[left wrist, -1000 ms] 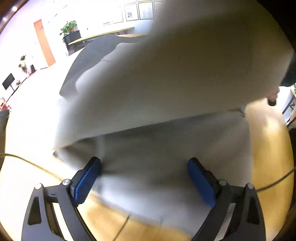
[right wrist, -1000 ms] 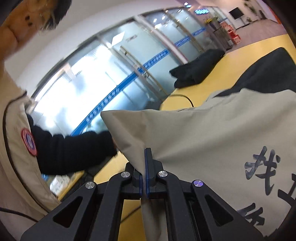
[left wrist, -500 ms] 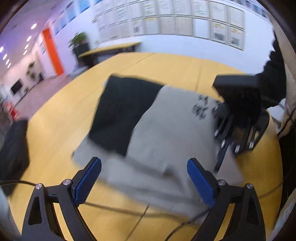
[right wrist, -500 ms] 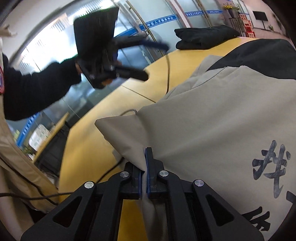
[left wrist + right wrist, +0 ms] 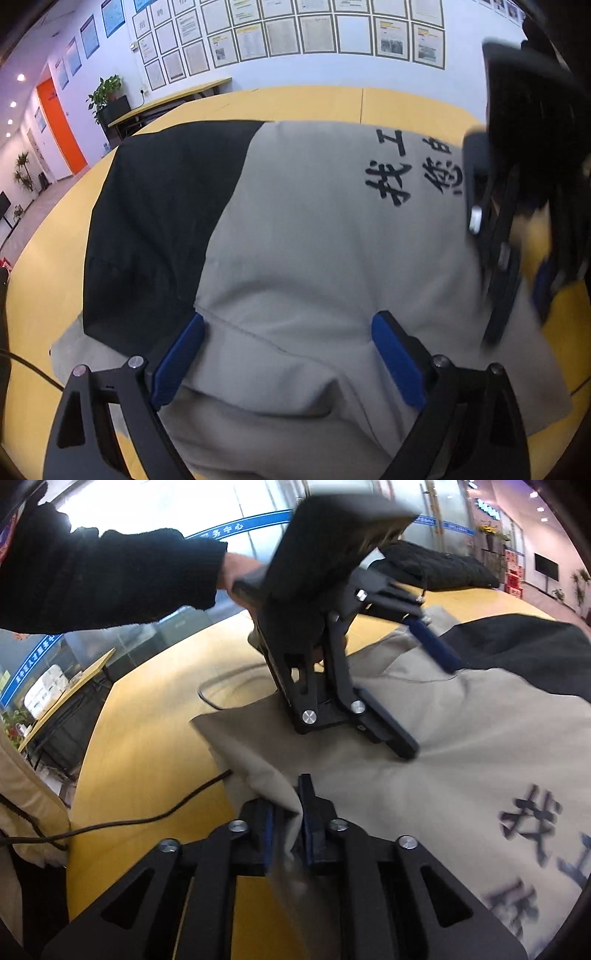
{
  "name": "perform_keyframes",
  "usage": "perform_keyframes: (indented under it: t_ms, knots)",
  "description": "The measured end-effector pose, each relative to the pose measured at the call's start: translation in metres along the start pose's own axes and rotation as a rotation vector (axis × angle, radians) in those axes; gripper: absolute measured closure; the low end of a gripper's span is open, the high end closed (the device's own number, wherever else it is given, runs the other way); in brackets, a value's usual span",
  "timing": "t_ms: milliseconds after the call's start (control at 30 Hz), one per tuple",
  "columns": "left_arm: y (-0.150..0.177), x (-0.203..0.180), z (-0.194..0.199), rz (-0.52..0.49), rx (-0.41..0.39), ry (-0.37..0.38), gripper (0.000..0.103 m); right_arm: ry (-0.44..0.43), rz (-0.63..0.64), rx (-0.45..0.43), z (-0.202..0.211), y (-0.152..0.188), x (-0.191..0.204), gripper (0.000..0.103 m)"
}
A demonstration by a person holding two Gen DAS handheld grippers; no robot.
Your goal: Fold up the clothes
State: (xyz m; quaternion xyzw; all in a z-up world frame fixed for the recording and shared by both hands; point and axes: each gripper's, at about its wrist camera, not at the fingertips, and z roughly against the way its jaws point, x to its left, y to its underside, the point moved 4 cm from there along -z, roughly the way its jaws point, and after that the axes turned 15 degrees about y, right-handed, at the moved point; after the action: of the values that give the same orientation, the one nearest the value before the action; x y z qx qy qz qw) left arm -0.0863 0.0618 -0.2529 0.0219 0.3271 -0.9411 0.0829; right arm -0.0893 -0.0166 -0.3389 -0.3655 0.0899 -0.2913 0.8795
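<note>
A beige and black jacket (image 5: 314, 236) with black printed characters lies folded on the yellow table (image 5: 37, 295). My left gripper (image 5: 288, 354) is open, its blue pads (image 5: 177, 362) wide apart and pressing down on the near fold. It also shows in the right wrist view (image 5: 424, 694), lying on the beige cloth (image 5: 424, 794). My right gripper (image 5: 286, 834) has its jaws slightly parted around a corner of the beige cloth at the jacket's edge. The right gripper shows blurred in the left wrist view (image 5: 517, 295).
A second dark garment (image 5: 436, 568) lies at the far end of the table. A black cable (image 5: 147, 812) runs across the tabletop near my right gripper. A side table (image 5: 166, 103) with a plant stands by the far wall.
The lifted beige panel has come down flat onto the jacket. My left gripper has dropped onto the fold. My right gripper's jaws have parted slightly from fully shut.
</note>
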Motion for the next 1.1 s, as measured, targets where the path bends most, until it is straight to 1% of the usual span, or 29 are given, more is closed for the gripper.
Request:
perform_keyframes:
  t_ms: [33,67,100,133,167,267,300,367,400,433,533,567,633,667,700,800,867,900,1000,1100]
  knots:
    - [0.002,0.001,0.0,0.005,-0.004,0.003,0.008,0.021,-0.013,-0.02,0.014,0.003,-0.001,0.072]
    - [0.003,0.001,0.0,0.01,-0.007,0.006,0.008,0.055,-0.033,-0.047,0.033,0.009,-0.004,0.066]
    - [0.004,0.001,-0.001,0.008,-0.011,0.007,0.008,0.1,-0.058,-0.066,0.053,0.016,-0.009,0.055]
    - [0.005,0.001,-0.002,0.008,-0.015,0.009,0.008,0.15,-0.083,-0.073,0.071,0.024,-0.014,0.05]
    - [0.005,0.001,-0.003,0.007,-0.017,0.012,0.008,0.205,-0.1,-0.066,0.089,0.034,-0.018,0.05]
    - [0.009,0.002,-0.003,0.003,-0.021,0.016,0.007,0.392,-0.065,0.031,0.116,0.068,-0.029,0.049]
    - [0.01,0.002,-0.001,0.001,-0.022,0.018,0.007,0.445,-0.045,0.059,0.118,0.078,-0.033,0.049]
    - [0.013,0.002,0.0,0.001,-0.024,0.021,0.007,0.534,-0.007,0.102,0.108,0.089,-0.039,0.049]
    - [0.013,0.002,-0.001,0.0,-0.023,0.02,0.007,0.562,0.008,0.096,0.102,0.088,-0.043,0.05]
    - [0.014,0.002,-0.002,0.0,-0.022,0.019,0.007,0.587,0.008,0.072,0.1,0.084,-0.047,0.05]
    - [0.016,0.003,-0.004,0.0,-0.022,0.01,0.007,0.659,-0.024,0.0,0.089,0.069,-0.051,0.051]
    - [0.017,0.003,-0.004,-0.001,-0.025,0.008,0.007,0.687,-0.026,-0.01,0.087,0.066,-0.052,0.051]
    - [0.019,0.003,-0.004,-0.001,-0.031,0.005,0.007,0.724,-0.032,-0.01,0.084,0.065,-0.051,0.054]
    - [0.021,0.003,-0.004,0.001,-0.034,0.007,0.007,0.724,-0.028,0.003,0.082,0.068,-0.048,0.054]
    - [0.021,0.003,-0.004,0.003,-0.037,0.008,0.007,0.709,-0.016,0.022,0.081,0.071,-0.045,0.057]
    - [0.022,0.003,-0.002,0.006,-0.035,0.009,0.007,0.675,0.042,0.06,0.083,0.079,-0.04,0.057]
    - [0.022,0.002,-0.002,0.005,-0.034,0.009,0.006,0.668,0.092,0.069,0.086,0.083,-0.039,0.054]
    - [0.022,0.002,-0.003,0.006,-0.033,0.008,0.005,0.681,0.111,0.064,0.086,0.082,-0.039,0.05]
    - [0.022,0.002,-0.003,0.014,-0.034,0.003,0.003,0.741,0.173,0.036,0.076,0.073,-0.035,0.05]
    - [0.023,0.003,-0.003,0.014,-0.034,0.005,0.003,0.773,0.223,0.033,0.066,0.073,-0.03,0.042]
